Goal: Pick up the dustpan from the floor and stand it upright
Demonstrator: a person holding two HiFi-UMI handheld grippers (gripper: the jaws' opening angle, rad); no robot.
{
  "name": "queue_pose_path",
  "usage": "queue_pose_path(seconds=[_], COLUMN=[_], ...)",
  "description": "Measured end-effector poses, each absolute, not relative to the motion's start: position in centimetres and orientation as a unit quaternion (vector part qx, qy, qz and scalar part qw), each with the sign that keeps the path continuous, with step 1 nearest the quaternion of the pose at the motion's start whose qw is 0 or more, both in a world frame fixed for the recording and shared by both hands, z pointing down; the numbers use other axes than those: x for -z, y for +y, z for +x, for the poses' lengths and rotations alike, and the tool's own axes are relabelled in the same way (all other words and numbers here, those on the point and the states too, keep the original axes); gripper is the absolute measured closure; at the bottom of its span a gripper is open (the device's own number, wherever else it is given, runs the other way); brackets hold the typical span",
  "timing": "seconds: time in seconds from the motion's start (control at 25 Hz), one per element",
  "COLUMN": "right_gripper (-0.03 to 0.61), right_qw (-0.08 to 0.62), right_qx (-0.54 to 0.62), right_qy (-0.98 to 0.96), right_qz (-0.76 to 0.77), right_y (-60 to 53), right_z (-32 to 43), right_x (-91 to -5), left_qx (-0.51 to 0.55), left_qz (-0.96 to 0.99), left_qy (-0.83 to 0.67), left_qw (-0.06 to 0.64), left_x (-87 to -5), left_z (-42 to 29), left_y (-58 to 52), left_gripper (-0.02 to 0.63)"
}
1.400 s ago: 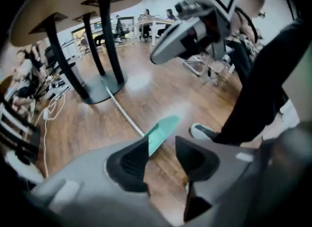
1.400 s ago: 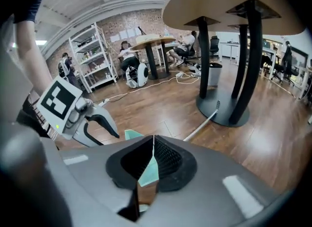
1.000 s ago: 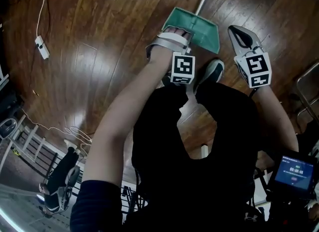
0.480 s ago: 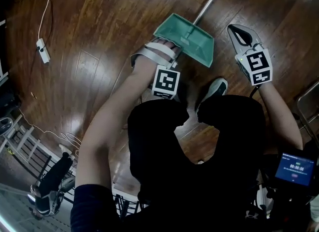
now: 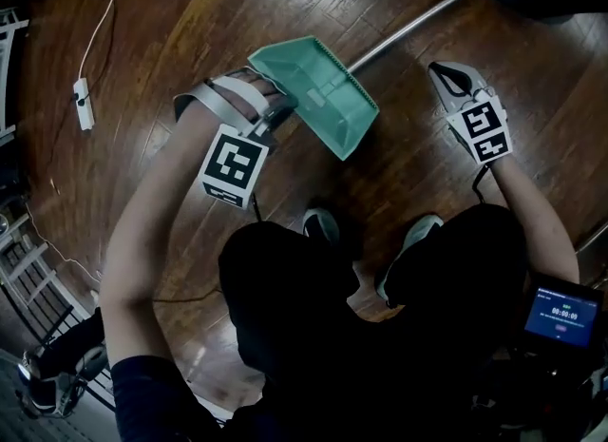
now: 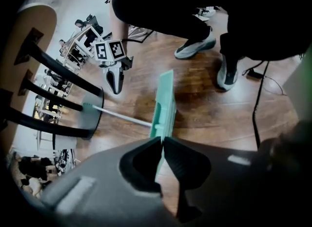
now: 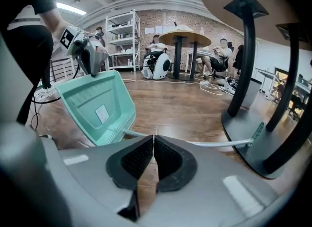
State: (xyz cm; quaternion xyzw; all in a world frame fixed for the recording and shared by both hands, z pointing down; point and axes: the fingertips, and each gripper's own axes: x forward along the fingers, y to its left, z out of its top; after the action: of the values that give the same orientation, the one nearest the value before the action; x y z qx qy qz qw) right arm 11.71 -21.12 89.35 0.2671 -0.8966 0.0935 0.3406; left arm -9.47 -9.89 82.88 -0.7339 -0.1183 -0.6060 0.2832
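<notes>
A teal dustpan (image 5: 318, 93) with a long metal handle (image 5: 427, 17) is tilted over the wooden floor, its open mouth facing my right gripper view (image 7: 100, 106). My left gripper (image 5: 275, 112) is shut on the pan's thin rim, which runs edge-on between the pads (image 6: 163, 104). The handle (image 7: 214, 144) stretches to a black table base, its far end hidden there. My right gripper (image 5: 442, 71) is shut and empty, hanging to the right of the pan and apart from it. Its closed tips (image 7: 153, 140) point across the handle.
A black pedestal table base (image 7: 253, 128) stands at the right. Dark chair legs (image 6: 58, 74) show beside the left gripper. The person's shoes (image 5: 323, 226) are planted below the pan. A white power strip (image 5: 84, 107) with its cable lies at the far left.
My left gripper closed on the dustpan's rim and carried it leftward, tipping the pan up and swinging the handle. The right gripper stayed shut to the right. The person's feet stepped back.
</notes>
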Motion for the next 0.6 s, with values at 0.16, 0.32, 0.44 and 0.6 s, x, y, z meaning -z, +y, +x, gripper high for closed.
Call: queue_pose_path(seconds=[0.16,0.32,0.44,0.6], right_gripper=[0.566,0.566,0.566,0.566], right_qw=[0.342,0.355,0.352,0.359], right_qx=[-0.085,-0.074,-0.060,-0.050], right_qy=[-0.896,-0.894,-0.898,-0.893], right_qz=[0.269,0.265,0.258,0.267], right_y=[-21.9,-22.4,-21.5,-20.7], right_z=[12.0,10.7,10.1,12.3], right_x=[-90.7,-91.4,-90.2,-88.3], left_qx=[0.617,0.616,0.623,0.654], left_qz=[-0.719,-0.715,-0.692,-0.680], left_qy=[-0.118,-0.124,-0.156,-0.146], left_qw=[0.296,0.307,0.328,0.297], left_x=[-82.7,-82.9,-82.6,-81.3], left_z=[-12.9,-17.8,-21.3,-26.6], left_y=[-9.8,-8.5,-6.4,-4.4], left_gripper=[0.590,0.594,0.601,0.592])
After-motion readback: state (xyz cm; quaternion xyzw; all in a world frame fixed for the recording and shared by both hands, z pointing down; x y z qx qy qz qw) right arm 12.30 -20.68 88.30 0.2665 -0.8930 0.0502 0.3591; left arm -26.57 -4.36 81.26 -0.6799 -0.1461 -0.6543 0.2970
